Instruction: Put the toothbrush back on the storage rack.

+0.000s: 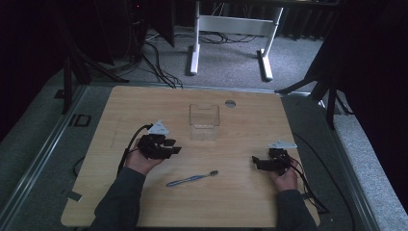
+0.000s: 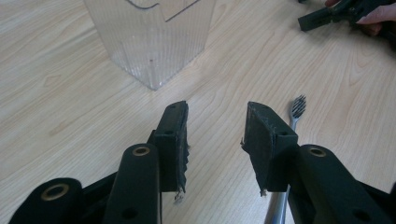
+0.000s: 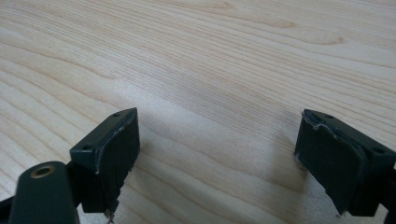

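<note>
A blue-grey toothbrush (image 1: 192, 178) lies flat on the wooden table (image 1: 240, 202) near its front middle, bristles toward the right. A clear plastic container (image 1: 204, 121) stands upright behind it. My left gripper (image 1: 172, 146) hovers left of the container and behind the brush handle, jaws apart with nothing between them. In the left gripper view its jaws (image 2: 217, 116) frame bare wood; the toothbrush (image 2: 298, 106) lies just outside the right jaw and the container (image 2: 149, 42) stands ahead. My right gripper (image 1: 255, 162) rests at the right, open over bare table (image 3: 219, 126).
A round grey grommet (image 1: 230, 103) sits in the tabletop behind the container. Beyond the table's far edge stand a white desk frame (image 1: 231, 29) and loose cables (image 1: 159, 67) on the grey carpet. Black cables trail from both grippers.
</note>
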The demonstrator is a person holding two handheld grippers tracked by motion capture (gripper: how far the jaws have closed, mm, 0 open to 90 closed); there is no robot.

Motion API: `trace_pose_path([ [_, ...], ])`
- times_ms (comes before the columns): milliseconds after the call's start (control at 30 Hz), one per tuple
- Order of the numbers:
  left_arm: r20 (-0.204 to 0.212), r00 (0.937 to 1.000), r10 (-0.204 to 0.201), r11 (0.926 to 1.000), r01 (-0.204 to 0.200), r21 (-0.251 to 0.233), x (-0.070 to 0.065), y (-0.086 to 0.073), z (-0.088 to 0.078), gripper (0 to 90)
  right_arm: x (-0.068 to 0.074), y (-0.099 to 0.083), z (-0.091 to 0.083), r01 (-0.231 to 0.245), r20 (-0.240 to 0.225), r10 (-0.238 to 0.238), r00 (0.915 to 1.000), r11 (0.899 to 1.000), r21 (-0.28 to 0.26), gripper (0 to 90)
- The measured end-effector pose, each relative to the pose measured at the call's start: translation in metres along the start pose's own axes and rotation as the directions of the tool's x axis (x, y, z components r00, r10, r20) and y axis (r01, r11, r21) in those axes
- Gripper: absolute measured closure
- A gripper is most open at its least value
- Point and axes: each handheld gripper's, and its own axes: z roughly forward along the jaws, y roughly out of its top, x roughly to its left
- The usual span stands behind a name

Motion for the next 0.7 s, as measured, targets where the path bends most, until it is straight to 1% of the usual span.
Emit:
trace_pose_path([
  [133, 0.007, 1.0000, 0.004, 1.0000, -0.004, 0.006, -0.003, 0.002, 0.003, 58.7, 0.000, 0.000, 0.000, 0.000, 0.000, 0.000, 1.0000, 1.000, 0.000, 13.4],
  [300, 0.021, 0.9995, 0.025, 0.9996, -0.025, 0.014, -0.008, 0.006, 0.006, 58.7, 0.000, 0.000, 0.000, 0.000, 0.000, 0.000, 1.0000, 1.000, 0.000, 13.5],
  [600, 0.056, 0.9966, 0.061, 0.9967, -0.064, 0.051, -0.020, 0.014, 0.017, 59.2, 0.000, 0.000, 0.000, 0.000, 0.000, 0.000, 1.0000, 1.000, 0.000, 13.5],
  [700, 0.066, 0.9951, 0.073, 0.9944, -0.078, 0.072, -0.022, 0.015, 0.021, 59.2, 0.000, 0.000, 0.000, 0.000, 0.000, 0.000, 1.0000, 1.000, 0.000, 13.5],
])
